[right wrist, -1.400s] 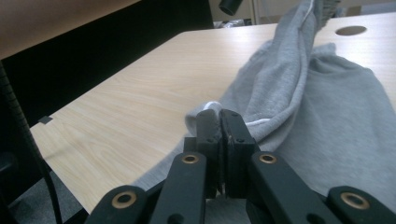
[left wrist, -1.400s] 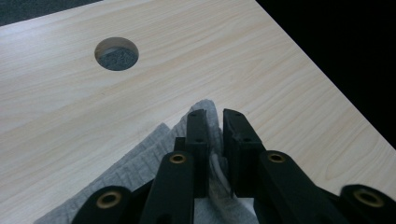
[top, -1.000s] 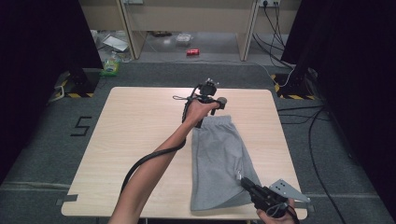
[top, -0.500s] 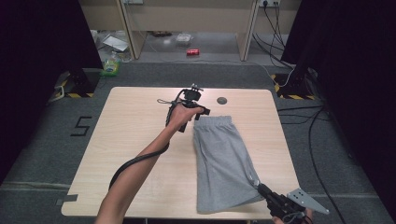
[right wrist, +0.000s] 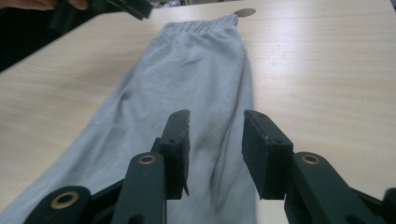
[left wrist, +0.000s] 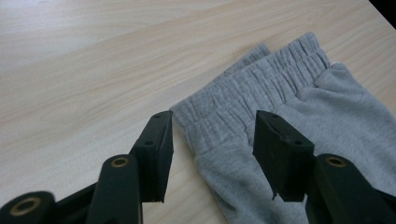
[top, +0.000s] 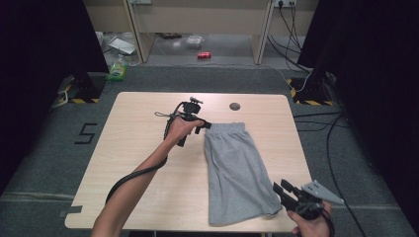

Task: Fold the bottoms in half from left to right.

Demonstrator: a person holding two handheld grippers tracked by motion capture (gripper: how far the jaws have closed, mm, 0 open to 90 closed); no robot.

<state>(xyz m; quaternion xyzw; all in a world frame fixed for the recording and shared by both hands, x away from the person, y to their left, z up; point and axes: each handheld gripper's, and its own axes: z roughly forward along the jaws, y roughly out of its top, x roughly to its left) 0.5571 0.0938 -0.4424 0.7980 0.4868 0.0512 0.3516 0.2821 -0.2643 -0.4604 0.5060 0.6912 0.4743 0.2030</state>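
Observation:
Grey shorts (top: 237, 173) lie folded lengthwise on the wooden table (top: 138, 148), elastic waistband at the far end. My left gripper (top: 203, 126) hovers at the waistband's left corner. Its jaws have just been opening, and the corner of the waistband (left wrist: 219, 112) shows between them with neither pad touching it. My right gripper (top: 280, 185) sits at the near right edge of the table by the hem. Its jaws have just opened too and stand apart over the shorts' leg (right wrist: 196, 70), holding nothing. The left gripper (right wrist: 121, 5) also appears far off in the right gripper view.
A dark round hole (top: 235, 106) sits in the tabletop just beyond the waistband. The table's left half is bare wood. Grey floor with cables, litter and black stands surrounds the table.
My left hand has swung left from the waistband's far right side to its left corner and come lower. My right gripper has let go of the hem, opened and drawn back to the right.

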